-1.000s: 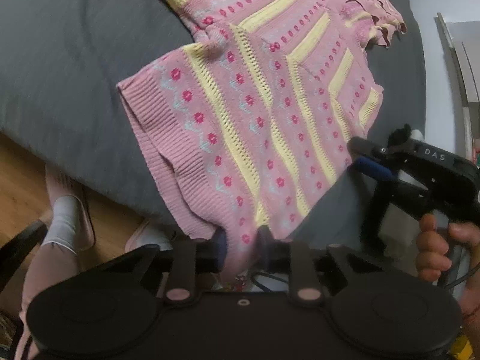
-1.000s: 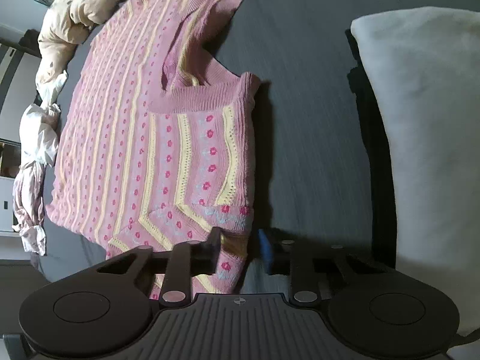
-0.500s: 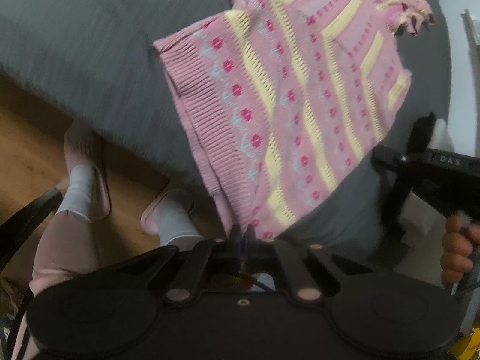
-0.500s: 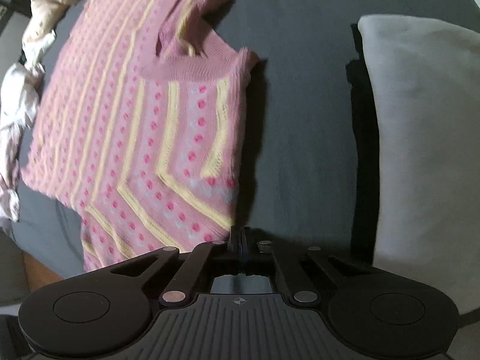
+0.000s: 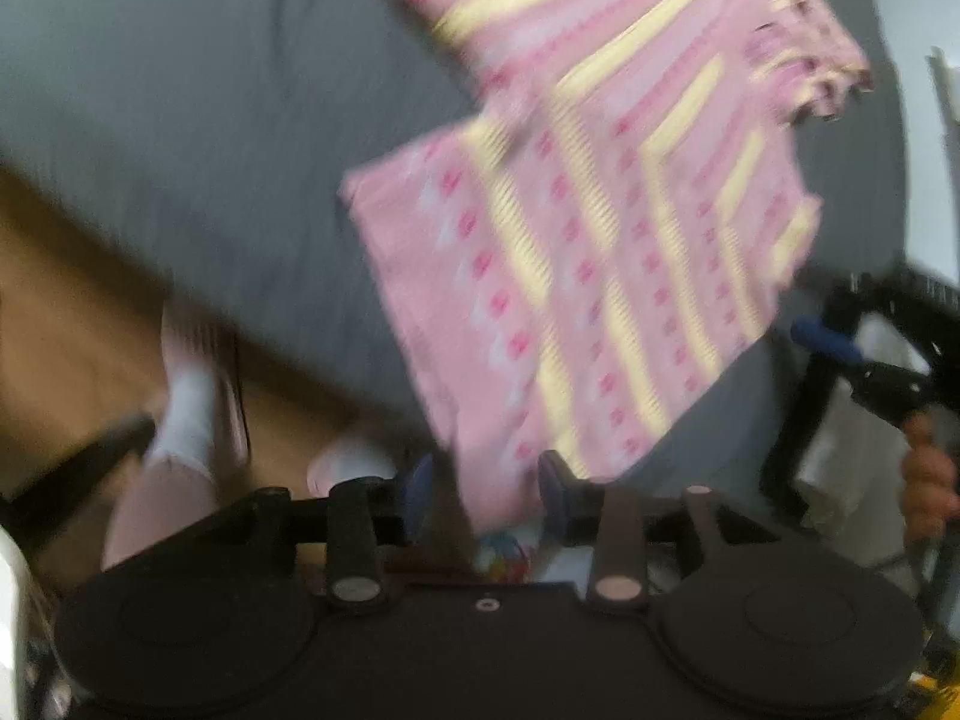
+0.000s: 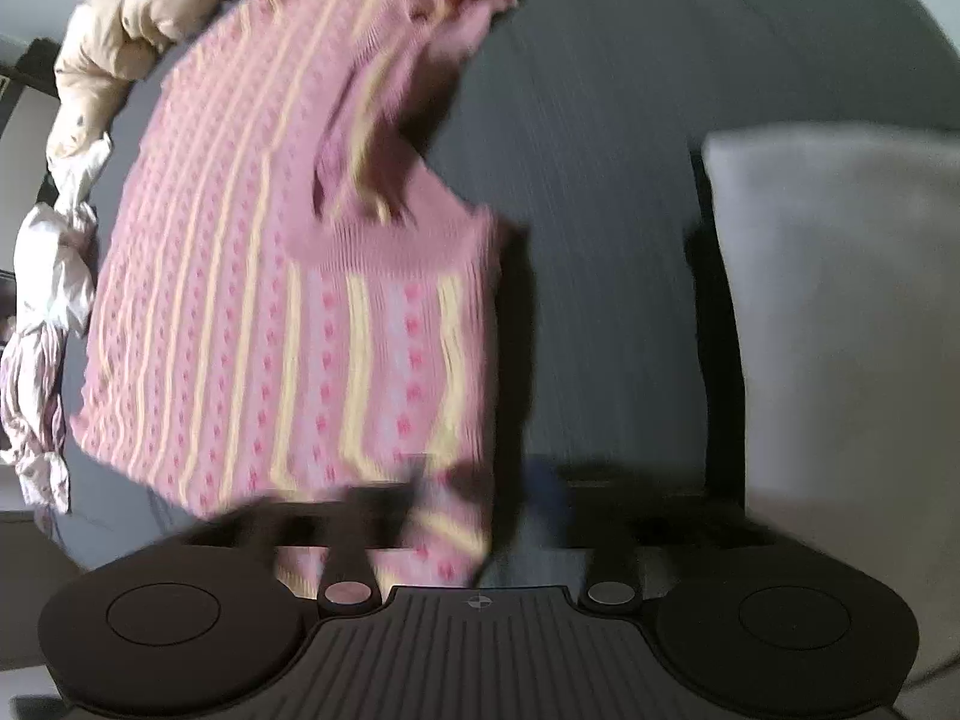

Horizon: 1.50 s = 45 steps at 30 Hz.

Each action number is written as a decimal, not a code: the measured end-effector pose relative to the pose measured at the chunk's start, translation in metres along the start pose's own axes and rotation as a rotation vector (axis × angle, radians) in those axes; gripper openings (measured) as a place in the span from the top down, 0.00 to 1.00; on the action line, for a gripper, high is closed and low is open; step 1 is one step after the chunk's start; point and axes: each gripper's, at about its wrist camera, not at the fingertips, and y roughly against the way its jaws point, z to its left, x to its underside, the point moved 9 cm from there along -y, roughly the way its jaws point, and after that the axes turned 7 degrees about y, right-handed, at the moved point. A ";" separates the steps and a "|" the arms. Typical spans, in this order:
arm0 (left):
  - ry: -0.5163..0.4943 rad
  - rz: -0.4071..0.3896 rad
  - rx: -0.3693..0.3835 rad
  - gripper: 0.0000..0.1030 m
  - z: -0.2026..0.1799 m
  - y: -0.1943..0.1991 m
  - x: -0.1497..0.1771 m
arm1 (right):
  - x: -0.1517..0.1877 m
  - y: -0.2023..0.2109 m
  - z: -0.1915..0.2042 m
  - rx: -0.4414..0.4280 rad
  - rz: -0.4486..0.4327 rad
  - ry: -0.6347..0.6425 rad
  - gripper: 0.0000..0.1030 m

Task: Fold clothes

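Pink knit sweater (image 5: 576, 252) lies partly folded on the grey bed (image 5: 180, 120), ahead of both grippers. Left gripper (image 5: 486, 489) jaws opening, sweater corner hangs between them, pads not pressing it. Right gripper (image 6: 480, 498) jaws opening wide, the sweater's near edge between them, loose. White pillow (image 6: 840, 324) right of right gripper. Frames blurry.

sweater (image 5: 588, 276) | pink knit, yellow stripes, red dots | partly folded | flat on grey bed (image 5: 180, 120)
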 end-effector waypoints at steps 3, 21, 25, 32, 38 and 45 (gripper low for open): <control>-0.088 -0.066 0.023 0.52 -0.023 0.016 -0.013 | -0.020 -0.004 0.001 0.005 -0.053 0.018 0.27; -0.334 -0.076 0.102 0.44 -0.091 0.011 -0.035 | -0.046 -0.007 -0.030 -0.082 -0.142 -0.182 0.95; -0.447 -0.063 0.137 0.41 -0.115 0.007 -0.030 | -0.032 0.008 -0.012 -0.031 -0.112 -0.156 0.95; -0.653 -0.047 0.146 0.39 -0.147 -0.014 -0.015 | -0.028 0.002 -0.018 0.064 -0.060 -0.123 0.77; -0.771 -0.069 0.151 0.35 -0.177 -0.041 -0.018 | -0.063 0.024 -0.034 0.066 -0.104 -0.108 0.48; -0.842 -0.137 0.084 0.42 -0.203 -0.071 -0.025 | -0.192 0.013 -0.027 -0.017 -0.204 0.037 0.48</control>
